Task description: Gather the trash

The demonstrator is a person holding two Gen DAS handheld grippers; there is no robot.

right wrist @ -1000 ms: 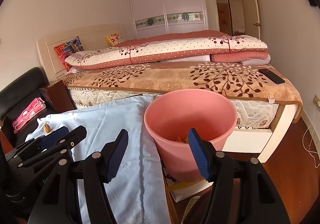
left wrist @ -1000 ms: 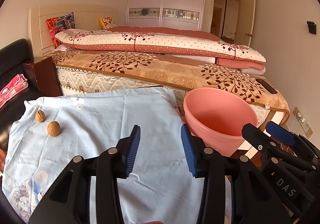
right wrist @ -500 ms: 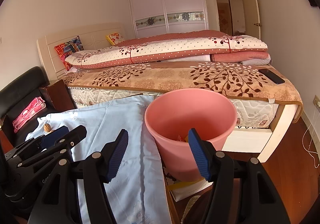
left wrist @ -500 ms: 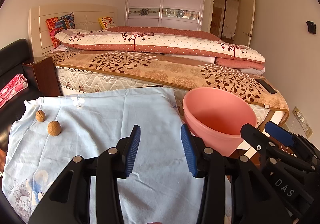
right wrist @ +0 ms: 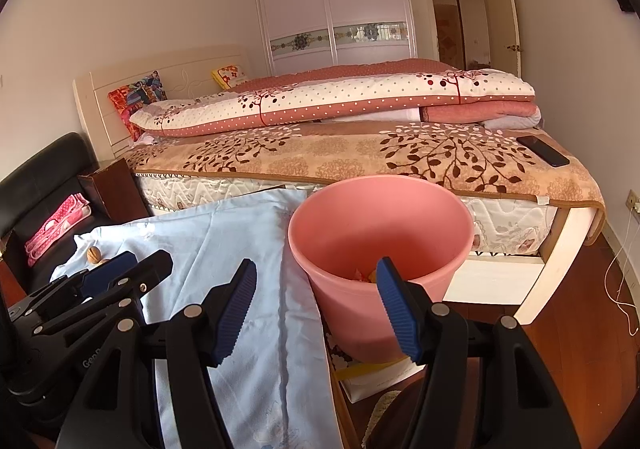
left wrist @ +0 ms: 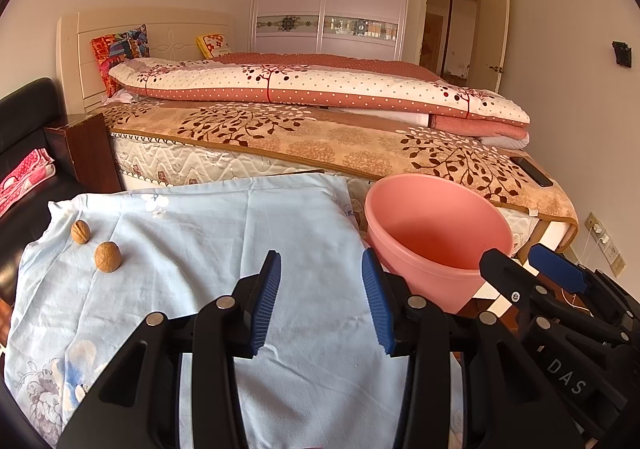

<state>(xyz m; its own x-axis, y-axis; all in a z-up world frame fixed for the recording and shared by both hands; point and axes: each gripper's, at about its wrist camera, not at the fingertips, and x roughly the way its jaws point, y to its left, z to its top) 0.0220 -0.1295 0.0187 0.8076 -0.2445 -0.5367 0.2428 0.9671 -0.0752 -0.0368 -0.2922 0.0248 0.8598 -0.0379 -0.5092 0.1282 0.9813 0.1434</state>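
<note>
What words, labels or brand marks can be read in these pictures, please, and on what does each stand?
"DAS": white letters on the black body of the right gripper, seen in the left wrist view.
"Gen": start of a mark on the left gripper body, in the right wrist view; the rest is cut off.
Nothing else is legible.

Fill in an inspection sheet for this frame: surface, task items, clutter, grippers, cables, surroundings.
Surface: light blue floral cloth draped over a low stand, wrinkled.
Job's things: two walnuts apart on the cloth's far left; pink bin at its right edge, upright, some scraps at the bottom.
Clutter: pink fabric on the black seat.
Grippers: left gripper and right gripper both open, holding nothing.
Cables: white cord trailing from a wall socket to the floor.
Surroundings: bed with folded quilt, dark phone on the blanket, wardrobe behind.
</note>
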